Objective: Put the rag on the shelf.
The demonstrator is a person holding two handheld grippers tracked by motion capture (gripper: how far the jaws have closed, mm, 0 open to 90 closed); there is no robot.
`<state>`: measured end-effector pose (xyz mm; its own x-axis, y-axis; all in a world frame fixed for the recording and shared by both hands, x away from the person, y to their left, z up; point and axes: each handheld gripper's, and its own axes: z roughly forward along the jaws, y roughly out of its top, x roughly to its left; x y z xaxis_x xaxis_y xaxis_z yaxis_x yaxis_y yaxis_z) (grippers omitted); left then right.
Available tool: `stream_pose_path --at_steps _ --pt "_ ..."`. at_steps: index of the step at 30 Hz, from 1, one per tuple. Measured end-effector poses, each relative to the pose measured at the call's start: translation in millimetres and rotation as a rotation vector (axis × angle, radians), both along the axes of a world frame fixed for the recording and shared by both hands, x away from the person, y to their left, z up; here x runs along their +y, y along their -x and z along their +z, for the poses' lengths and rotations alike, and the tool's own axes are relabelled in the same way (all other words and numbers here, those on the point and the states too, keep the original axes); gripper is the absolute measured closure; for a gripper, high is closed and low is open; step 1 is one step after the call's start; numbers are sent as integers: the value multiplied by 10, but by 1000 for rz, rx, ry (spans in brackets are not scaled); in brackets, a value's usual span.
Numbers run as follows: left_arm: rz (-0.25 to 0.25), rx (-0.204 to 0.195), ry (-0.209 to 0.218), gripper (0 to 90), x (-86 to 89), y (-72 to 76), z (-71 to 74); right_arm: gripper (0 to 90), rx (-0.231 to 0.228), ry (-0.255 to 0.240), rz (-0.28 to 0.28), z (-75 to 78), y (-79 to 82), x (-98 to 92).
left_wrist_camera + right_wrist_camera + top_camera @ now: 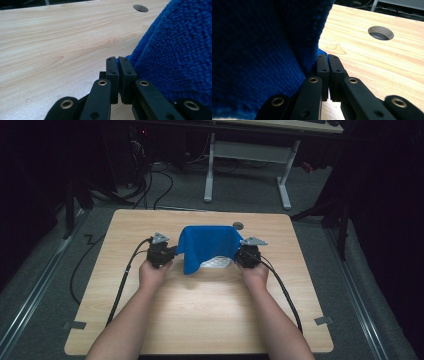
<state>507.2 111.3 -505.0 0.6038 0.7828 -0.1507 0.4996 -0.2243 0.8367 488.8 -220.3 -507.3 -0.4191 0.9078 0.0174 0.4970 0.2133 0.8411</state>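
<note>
- A blue cloth (207,247) is held raised over the far middle of the pale wood-grain surface (200,310), draped over a white object (218,263).
- Its left corner is pinched in the closed jaws of the left gripper (117,59), its right corner in the closed right gripper (327,56).
- The looped, soft terry is judged light and limp; corners are the best hold.

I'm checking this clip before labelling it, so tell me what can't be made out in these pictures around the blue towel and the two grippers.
- White thing under the blue towel, high view: mostly covered by the towel, too small to identify.
- Left gripper, left gripper view: jaws shut at the towel's corner; how much cloth is pinched is unclear.
- Right gripper, right gripper view: the towel hides everything on that side.
- Room beyond the table, high view: too dark.
</note>
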Motion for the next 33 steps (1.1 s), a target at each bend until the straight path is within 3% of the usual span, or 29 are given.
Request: stream_pose_path --at_steps 7,9,12,23,33 --pt "33 -9 7 723 33 -6 35 773 -14 10 -12 80 18 -19" --pt "61 -39 -30 685 45 6 64 758 -18 4 -19 112 20 -42" --pt "96 -83 -51 606 74 36 117 729 -24 6 -30 157 30 -64" --pt "114 -84 -46 554 267 103 264 603 -48 27 -62 302 83 -158" --pt "118 -89 -47 534 401 256 304 570 -93 46 -67 425 237 -269"
